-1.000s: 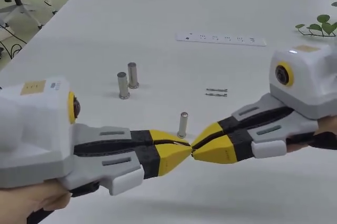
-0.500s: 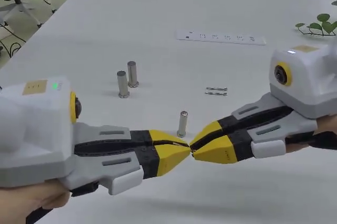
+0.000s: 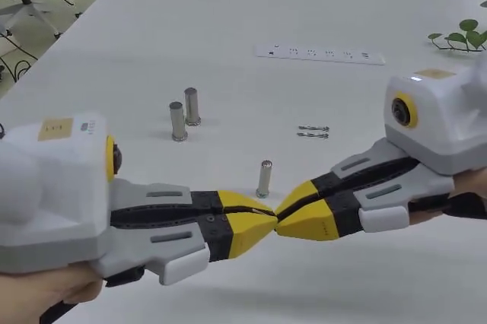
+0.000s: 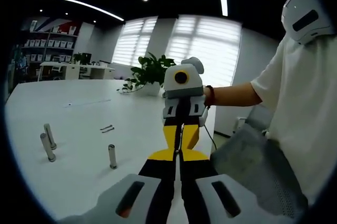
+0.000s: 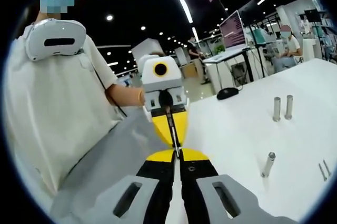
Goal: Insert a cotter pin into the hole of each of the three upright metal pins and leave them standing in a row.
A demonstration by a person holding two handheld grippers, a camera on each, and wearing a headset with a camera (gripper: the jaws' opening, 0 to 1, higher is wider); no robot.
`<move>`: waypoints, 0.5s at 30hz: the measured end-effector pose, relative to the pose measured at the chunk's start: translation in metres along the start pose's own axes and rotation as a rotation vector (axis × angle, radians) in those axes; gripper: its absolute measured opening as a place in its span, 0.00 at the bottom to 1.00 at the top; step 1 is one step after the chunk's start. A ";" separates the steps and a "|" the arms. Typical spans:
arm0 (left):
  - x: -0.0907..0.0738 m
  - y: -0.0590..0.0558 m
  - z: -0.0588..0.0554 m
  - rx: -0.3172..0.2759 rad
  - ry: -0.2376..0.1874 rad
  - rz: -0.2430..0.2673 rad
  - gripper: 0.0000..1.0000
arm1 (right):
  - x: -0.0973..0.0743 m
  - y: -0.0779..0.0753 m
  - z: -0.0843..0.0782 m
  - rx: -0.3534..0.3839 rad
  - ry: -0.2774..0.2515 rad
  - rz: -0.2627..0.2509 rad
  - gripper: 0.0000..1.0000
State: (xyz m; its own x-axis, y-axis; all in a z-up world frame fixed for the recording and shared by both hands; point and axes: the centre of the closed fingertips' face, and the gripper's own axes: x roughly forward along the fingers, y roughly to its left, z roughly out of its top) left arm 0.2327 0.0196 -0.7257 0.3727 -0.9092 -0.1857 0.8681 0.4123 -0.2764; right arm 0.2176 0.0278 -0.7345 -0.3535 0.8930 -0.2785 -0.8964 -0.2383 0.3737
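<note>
Three short metal pins stand upright on the white table: one (image 3: pixel 264 178) just behind the grippers, and two (image 3: pixel 178 122) (image 3: pixel 191 106) close together at the back left. Two cotter pins (image 3: pixel 313 131) lie side by side to the right of them. My left gripper (image 3: pixel 270 222) and right gripper (image 3: pixel 280 217) are both shut with nothing in them, and their yellow tips meet point to point above the table's front. In the left gripper view, my left gripper (image 4: pixel 179 154) faces the right gripper (image 4: pixel 180 135), with the nearest pin (image 4: pixel 112 156) to the left. The right gripper view has my right gripper (image 5: pixel 177 154) facing the left gripper (image 5: pixel 169 121).
A white power strip (image 3: pixel 319 55) lies at the back of the table. A green plant (image 3: pixel 460 39) stands at the far right edge. Office chairs and cables sit on the floor beyond the table's left edge. A person in a white shirt (image 4: pixel 295 108) holds the grippers.
Both grippers stay shut and tip to tip; the right one has edged slightly left and lower. The pins and cotter pins have not moved.
</note>
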 end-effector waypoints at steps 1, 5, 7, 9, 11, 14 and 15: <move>0.000 -0.001 0.000 -0.001 -0.001 -0.005 0.00 | 0.000 0.001 0.000 -0.001 0.003 0.004 0.04; 0.000 0.000 -0.002 0.012 0.005 0.001 0.01 | 0.001 0.001 -0.002 -0.016 0.025 -0.004 0.04; 0.001 0.001 -0.002 0.007 0.004 0.008 0.02 | 0.001 0.001 -0.003 -0.024 0.037 -0.008 0.03; 0.002 0.003 -0.002 0.009 -0.001 0.016 0.03 | 0.000 -0.001 -0.003 -0.031 0.046 -0.018 0.03; 0.002 0.005 -0.002 0.010 -0.008 0.032 0.04 | -0.002 -0.002 -0.003 -0.038 0.056 -0.027 0.03; 0.002 0.012 -0.004 0.018 -0.001 0.071 0.10 | -0.005 -0.004 -0.002 -0.045 0.064 -0.042 0.03; 0.002 0.013 -0.004 0.016 -0.002 0.080 0.13 | -0.006 -0.005 -0.002 -0.045 0.071 -0.047 0.03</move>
State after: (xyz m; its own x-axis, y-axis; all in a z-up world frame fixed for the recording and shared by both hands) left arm 0.2436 0.0237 -0.7336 0.4413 -0.8736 -0.2050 0.8410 0.4823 -0.2453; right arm 0.2243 0.0229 -0.7361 -0.3271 0.8748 -0.3574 -0.9232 -0.2150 0.3186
